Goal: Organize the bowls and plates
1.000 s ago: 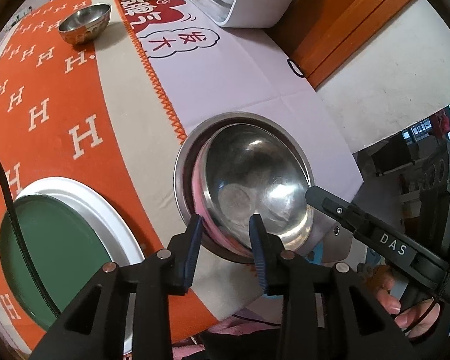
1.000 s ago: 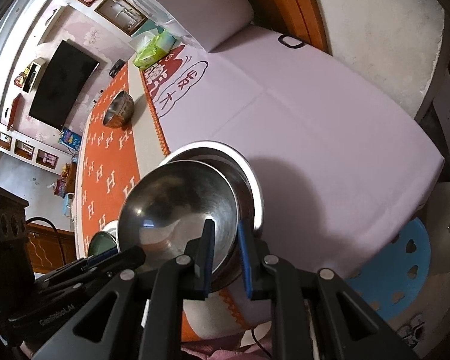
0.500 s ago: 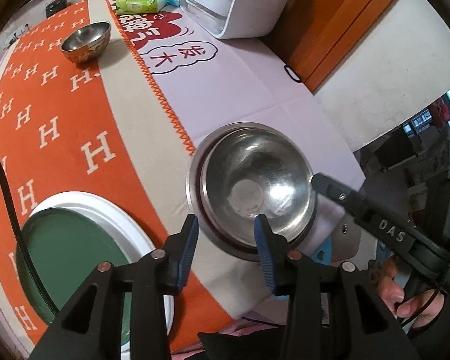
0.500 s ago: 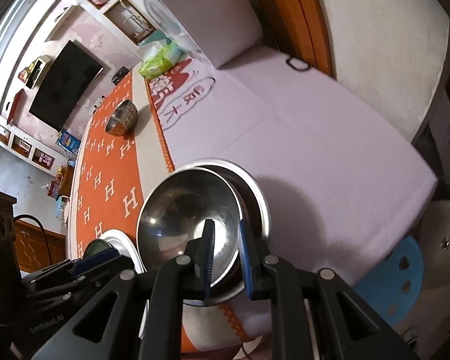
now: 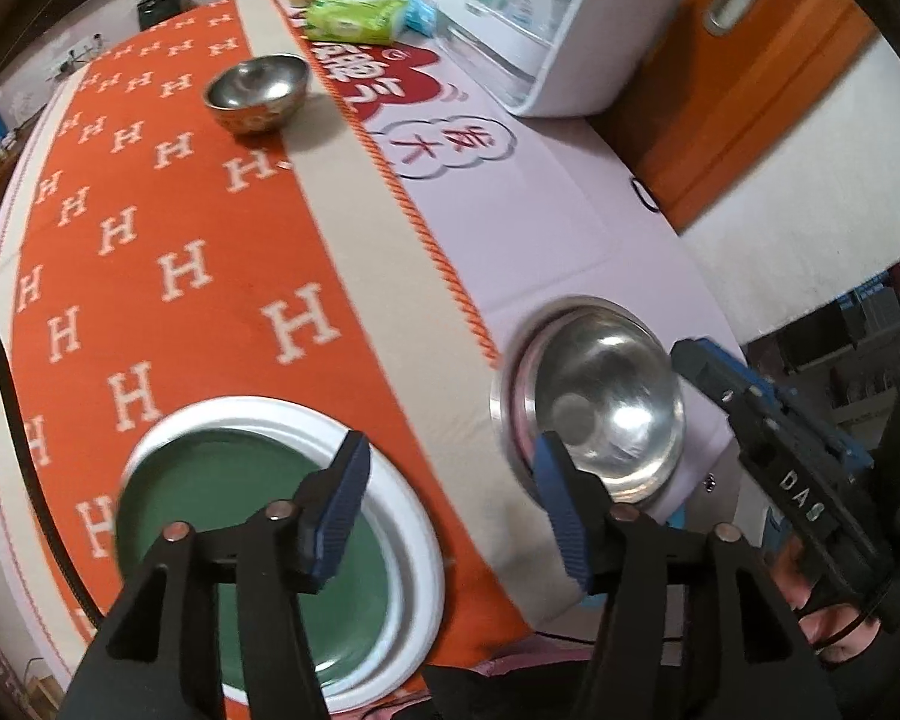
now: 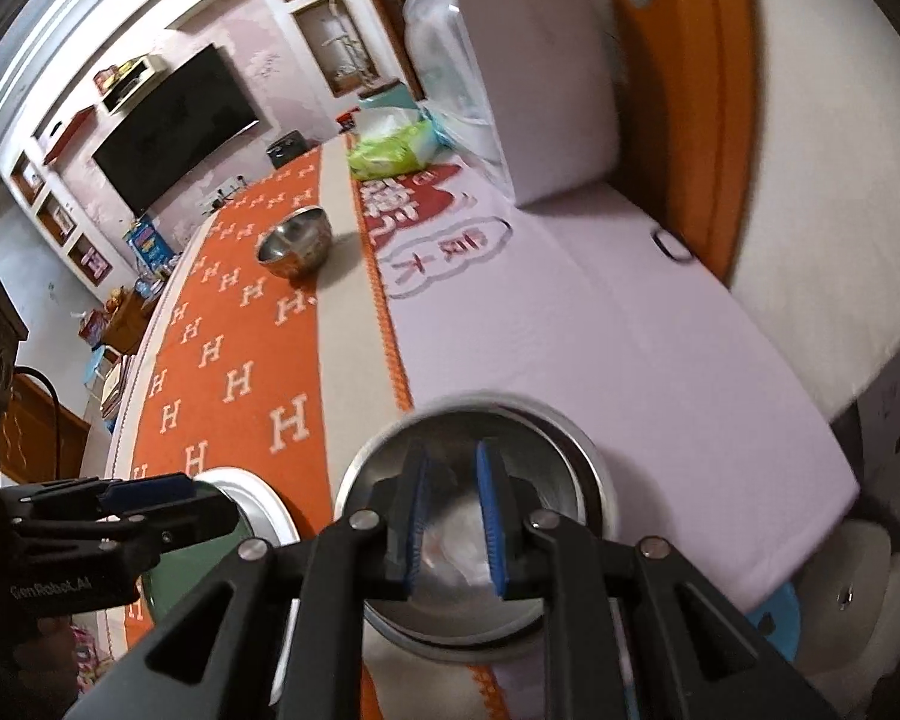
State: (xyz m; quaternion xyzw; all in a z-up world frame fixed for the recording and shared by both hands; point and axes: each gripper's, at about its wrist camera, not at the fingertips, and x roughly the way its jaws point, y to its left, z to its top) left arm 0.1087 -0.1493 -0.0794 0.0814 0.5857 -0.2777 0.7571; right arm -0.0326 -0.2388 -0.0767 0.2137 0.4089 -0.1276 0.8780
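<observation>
Left wrist view: the left gripper [image 5: 447,495], whose jaws have just been opening, stands with them wide apart and empty, above the cloth between the green plate [image 5: 252,546] and the nested steel bowl [image 5: 609,405]. A second ago it sat at that bowl's rim; the bowl now rests released in the larger one, so this stacking step looks done.

Right wrist view: the right gripper [image 6: 453,519] hangs over the same bowl [image 6: 474,516], jaws slightly parted on nothing, no longer pinching its rim. A small bowl [image 6: 295,242] waits far off.

Left claw [image 5: 450,480] open, just widened, nothing between; below it green plate [image 5: 234,516] and nested steel bowl [image 5: 612,408] on surface [image 5: 570,252].
</observation>
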